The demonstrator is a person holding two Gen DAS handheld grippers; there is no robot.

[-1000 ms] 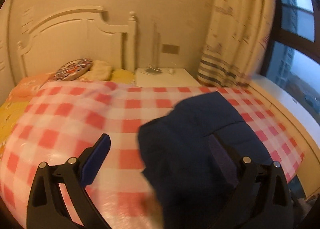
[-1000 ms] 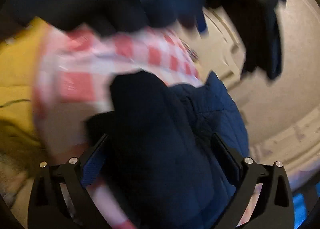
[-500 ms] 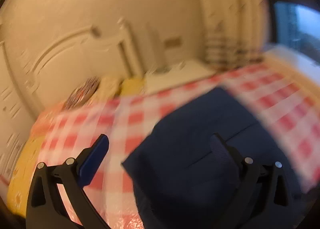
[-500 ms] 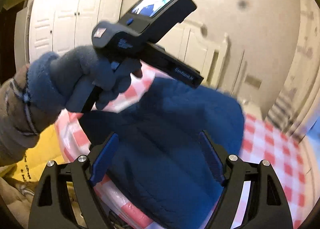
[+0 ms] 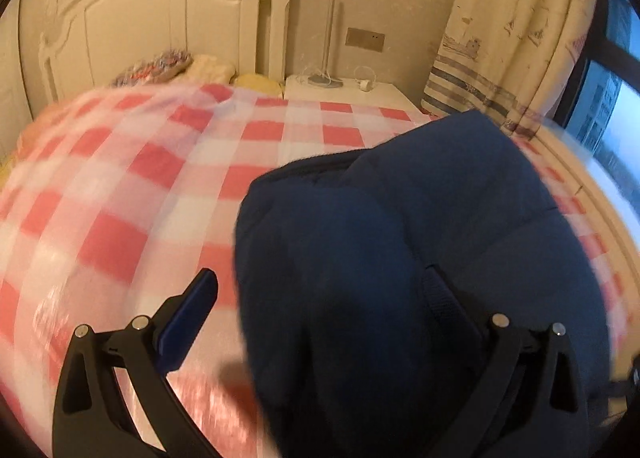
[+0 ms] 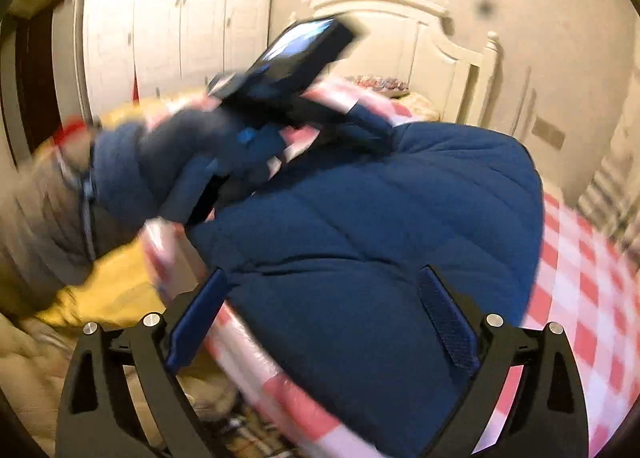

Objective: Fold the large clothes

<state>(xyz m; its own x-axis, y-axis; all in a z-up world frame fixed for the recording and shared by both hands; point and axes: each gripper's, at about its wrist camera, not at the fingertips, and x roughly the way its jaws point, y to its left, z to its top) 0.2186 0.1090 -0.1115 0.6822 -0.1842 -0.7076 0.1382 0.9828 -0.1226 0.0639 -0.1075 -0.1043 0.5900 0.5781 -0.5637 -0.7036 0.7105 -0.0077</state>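
R. gripper [image 6: 320, 314]: jaws spread wide, having just been opening again after a brief narrowing; the navy padded jacket [image 6: 380, 242] fills the gap between them, but the pads do not press on it, so nothing is held. L. gripper [image 5: 324, 318]: jaws likewise wide apart; its left-side blue pad [image 5: 188, 318] stands over bare cover, the other finger is dark against the jacket [image 5: 420, 258]; whether that finger touches the fabric cannot be told. No grip seen.

Jacket: lies bunched in a rounded mound on the red-and-white checked bedcover [image 5: 132, 185], toward the window side of the bed, quilted seams showing in the right wrist view.

In the right wrist view, the person's left hand [image 6: 168, 161] in a blue fleece glove holds the L. gripper's handle above the jacket's far edge; heavy motion blur there.

Background: white headboard [image 5: 160, 17], pillows [image 5: 188, 65] at its foot, white nightstand [image 5: 344, 91] w/ thin lamp pole [image 5: 330, 29], patterned curtain [image 5: 508, 29], window [image 5: 616, 105]. White wardrobe [image 6: 168, 21] beyond the bed; yellow bedding [image 6: 116, 290] beside the checked cover [image 6: 576, 306].
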